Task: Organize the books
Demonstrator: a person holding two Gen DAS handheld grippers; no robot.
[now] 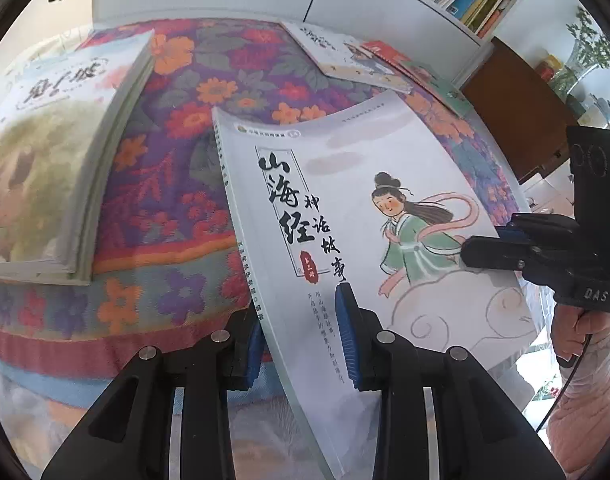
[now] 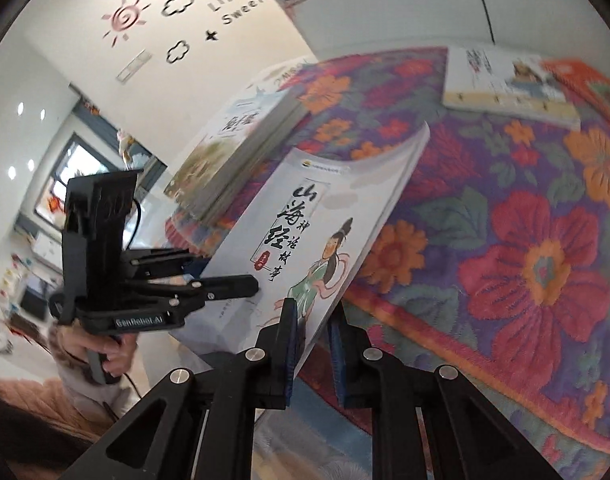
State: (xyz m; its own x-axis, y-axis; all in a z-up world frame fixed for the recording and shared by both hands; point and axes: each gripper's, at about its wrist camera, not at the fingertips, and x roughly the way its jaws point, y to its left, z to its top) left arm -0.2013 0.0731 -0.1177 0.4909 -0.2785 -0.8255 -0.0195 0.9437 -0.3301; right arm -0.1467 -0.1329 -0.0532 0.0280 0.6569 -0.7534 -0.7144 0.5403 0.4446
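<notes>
Both grippers (image 1: 301,344) (image 2: 313,344) on 1 book (image 1: 365,200).

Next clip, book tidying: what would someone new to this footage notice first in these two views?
First, the thin white paperback with a green-robed cartoon figure, tilted above the flower-patterned purple and orange cloth, bending. The left hand-held gripper is shut on its near edge and the right hand-held gripper on its side edge. A thicker pale book lies far left, more books far right.

White wall (image 2: 105,80) with sun-and-cloud decals (image 2: 123,20), window (image 2: 73,176), floral tablecloth (image 1: 165,184).
</notes>
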